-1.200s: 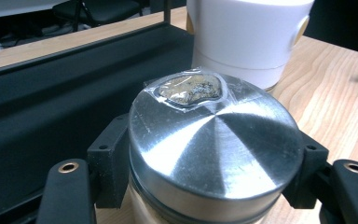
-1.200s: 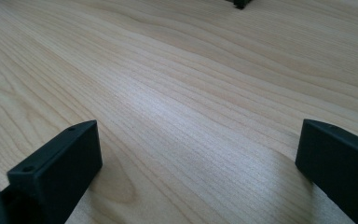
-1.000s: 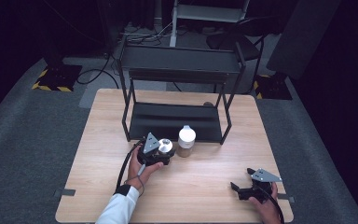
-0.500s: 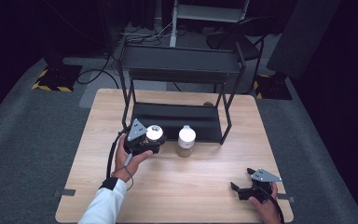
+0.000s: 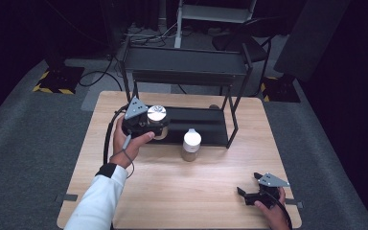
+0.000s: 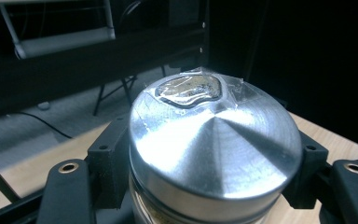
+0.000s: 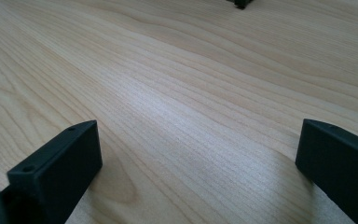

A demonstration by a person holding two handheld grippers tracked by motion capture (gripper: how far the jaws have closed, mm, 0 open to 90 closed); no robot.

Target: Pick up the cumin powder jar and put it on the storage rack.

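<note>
Left gripper (image 5: 157,125) clamped on silver-lidded jar (image 6: 214,149), at black rack's (image 5: 187,67) left end. Second jar (image 5: 191,144) mid-bench (image 5: 172,191). Right gripper (image 5: 247,191) jaws apart, near right front corner.

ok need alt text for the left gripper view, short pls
The left gripper clamps a jar by its shiny metal lid, which has clear tape stuck near its far edge. Behind stand a dark rack and a wooden table.

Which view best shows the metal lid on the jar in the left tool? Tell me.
The left gripper view: the jar's metal lid sits close-up between the jaws, brushed and taped. The high view shows it small. The right gripper view gives bare table.
</note>
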